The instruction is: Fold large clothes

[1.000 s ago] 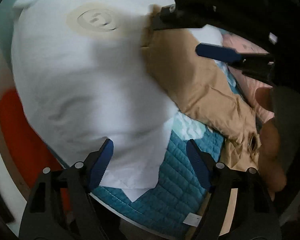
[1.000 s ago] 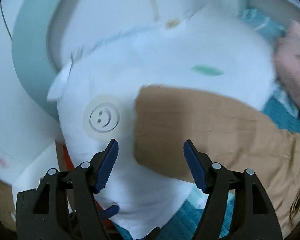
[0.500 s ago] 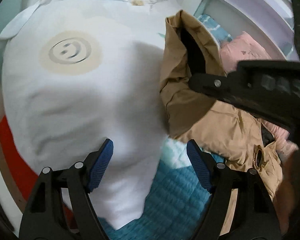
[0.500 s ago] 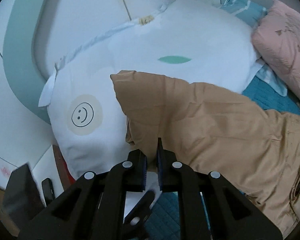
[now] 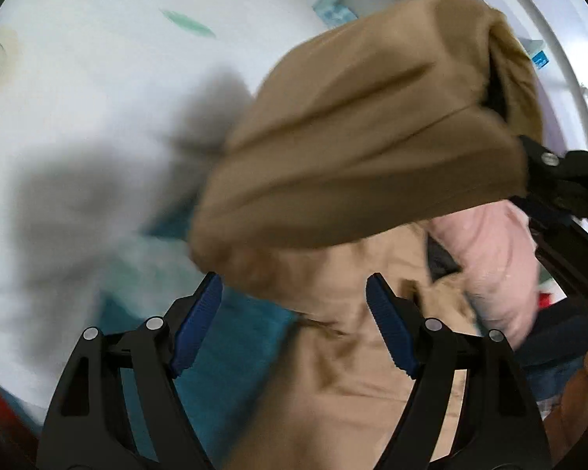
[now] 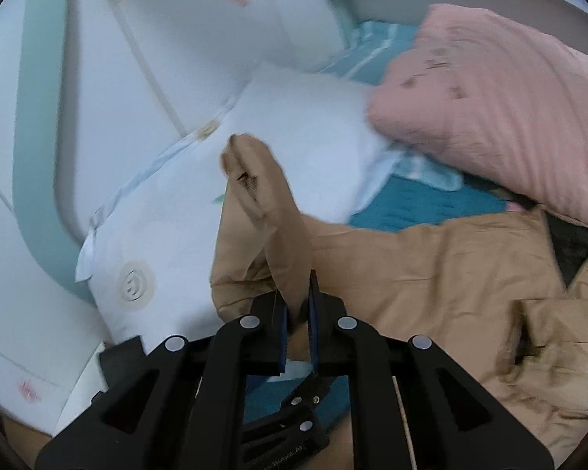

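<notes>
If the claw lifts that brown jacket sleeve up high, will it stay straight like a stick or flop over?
Probably flop. The brown jacket sleeve already sags and creases above the right claw, which is shut on it. The rest of the jacket will likely drag behind, since it lies bunched on the bed. It looks puffy, so probably light.

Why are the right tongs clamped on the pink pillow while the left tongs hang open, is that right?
Not quite. The right tongs are clamped on the tan jacket's sleeve, as the right wrist view shows; the pink pillow lies untouched behind. The left tongs are open.
</notes>
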`<state>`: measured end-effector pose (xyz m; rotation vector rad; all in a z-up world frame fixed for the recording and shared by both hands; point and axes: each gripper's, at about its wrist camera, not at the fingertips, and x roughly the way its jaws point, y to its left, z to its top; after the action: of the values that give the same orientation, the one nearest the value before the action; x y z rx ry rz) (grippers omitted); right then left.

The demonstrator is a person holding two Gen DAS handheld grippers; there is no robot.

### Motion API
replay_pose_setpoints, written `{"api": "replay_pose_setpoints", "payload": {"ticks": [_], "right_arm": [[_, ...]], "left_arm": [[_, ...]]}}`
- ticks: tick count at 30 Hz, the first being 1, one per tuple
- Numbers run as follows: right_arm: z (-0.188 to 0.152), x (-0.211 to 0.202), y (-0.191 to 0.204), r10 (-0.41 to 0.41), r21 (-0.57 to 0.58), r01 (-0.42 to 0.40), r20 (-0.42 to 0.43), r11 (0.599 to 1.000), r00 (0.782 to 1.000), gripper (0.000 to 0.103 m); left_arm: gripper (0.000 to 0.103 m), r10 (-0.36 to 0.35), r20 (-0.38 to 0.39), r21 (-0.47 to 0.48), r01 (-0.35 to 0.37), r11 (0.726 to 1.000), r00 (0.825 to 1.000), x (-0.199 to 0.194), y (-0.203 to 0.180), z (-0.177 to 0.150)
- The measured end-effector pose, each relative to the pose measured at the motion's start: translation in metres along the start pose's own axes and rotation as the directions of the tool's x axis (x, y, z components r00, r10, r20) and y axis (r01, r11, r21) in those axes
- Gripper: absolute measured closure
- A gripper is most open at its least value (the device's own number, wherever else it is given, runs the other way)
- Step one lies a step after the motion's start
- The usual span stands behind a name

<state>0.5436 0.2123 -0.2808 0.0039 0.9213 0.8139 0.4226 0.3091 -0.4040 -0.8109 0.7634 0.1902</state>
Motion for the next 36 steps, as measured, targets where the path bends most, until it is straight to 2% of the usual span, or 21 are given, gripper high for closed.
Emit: {"api": "replay_pose_setpoints", "payload": {"ticks": [3,5,8,10,13,15,17,18,21,25,27,29,31,33,35,36], "right_arm": [[0.004,-0.013,-0.021,-0.013,0.035,0.012,0.022,0.999,1.0,0.095],[0.006,-0.021,-0.029,-0.015,0.043,0.013,0.042,0.999,0.999,0.095],[0.007,-0.031,-0.036,-0.012,0.054,0.008,0.078,0.999,0.997,0.095],[0.008,-0.041,-0.042,-0.01,0.064,0.003,0.104,0.998,0.995,0.095],[0.009,-0.056,-0.05,-0.014,0.074,0.004,0.141,0.997,0.99,0.095],[0.009,-0.064,-0.057,-0.032,0.076,0.02,0.155,0.997,0.987,0.095],[0.007,-0.073,-0.068,-0.062,0.094,0.045,0.181,0.995,0.982,0.095],[0.006,-0.078,-0.078,-0.073,0.112,0.053,0.186,0.992,0.98,0.095],[0.002,-0.096,-0.102,-0.107,0.151,0.075,0.213,0.986,0.971,0.095],[-0.011,-0.118,-0.14,-0.158,0.202,0.111,0.233,0.973,0.96,0.096],[-0.019,-0.126,-0.158,-0.179,0.227,0.126,0.231,0.966,0.956,0.096],[-0.028,-0.132,-0.176,-0.193,0.253,0.134,0.225,0.958,0.955,0.096],[-0.038,-0.135,-0.193,-0.208,0.277,0.144,0.219,0.95,0.953,0.096],[-0.046,-0.139,-0.21,-0.238,0.298,0.168,0.219,0.94,0.946,0.096],[-0.052,-0.146,-0.222,-0.276,0.317,0.197,0.227,0.928,0.934,0.096],[-0.055,-0.152,-0.232,-0.293,0.331,0.208,0.232,0.92,0.927,0.096]], "left_arm": [[0.026,-0.007,-0.026,0.044,0.008,0.999,1.0,0.022,-0.021,-0.005],[0.026,0.069,-0.021,0.098,-0.067,0.993,0.997,0.039,-0.032,-0.01],[0.027,0.062,-0.071,0.053,-0.058,0.997,0.996,0.058,-0.027,-0.016],[0.028,0.075,-0.068,0.052,-0.072,0.996,0.995,0.067,-0.028,-0.019],[0.046,0.134,-0.026,0.102,-0.131,0.986,0.991,0.072,-0.031,-0.014],[0.068,0.162,-0.02,0.126,-0.158,0.979,0.987,0.075,-0.033,-0.012],[0.083,0.162,-0.01,0.138,-0.159,0.978,0.987,0.074,-0.037,-0.013],[0.088,0.17,-0.007,0.153,-0.167,0.974,0.985,0.076,-0.04,-0.015],[0.089,0.18,0.025,0.195,-0.181,0.964,0.983,0.076,-0.052,-0.02],[0.088,0.207,0.123,0.276,-0.234,0.932,0.971,0.074,-0.081,-0.034],[0.088,0.206,0.132,0.311,-0.237,0.92,0.97,0.075,-0.087,-0.042],[0.083,0.177,0.107,0.311,-0.202,0.929,0.978,0.074,-0.093,-0.046],[0.059,0.127,0.092,0.292,-0.148,0.945,0.988,0.068,-0.096,-0.05],[0.035,0.165,0.13,0.324,-0.2,0.925,0.978,0.063,-0.1,-0.055],[0.026,0.198,0.116,0.335,-0.225,0.915,0.973,0.065,-0.096,-0.058],[0.026,0.213,0.095,0.317,-0.232,0.92,0.973,0.074,-0.091,-0.06]]}}
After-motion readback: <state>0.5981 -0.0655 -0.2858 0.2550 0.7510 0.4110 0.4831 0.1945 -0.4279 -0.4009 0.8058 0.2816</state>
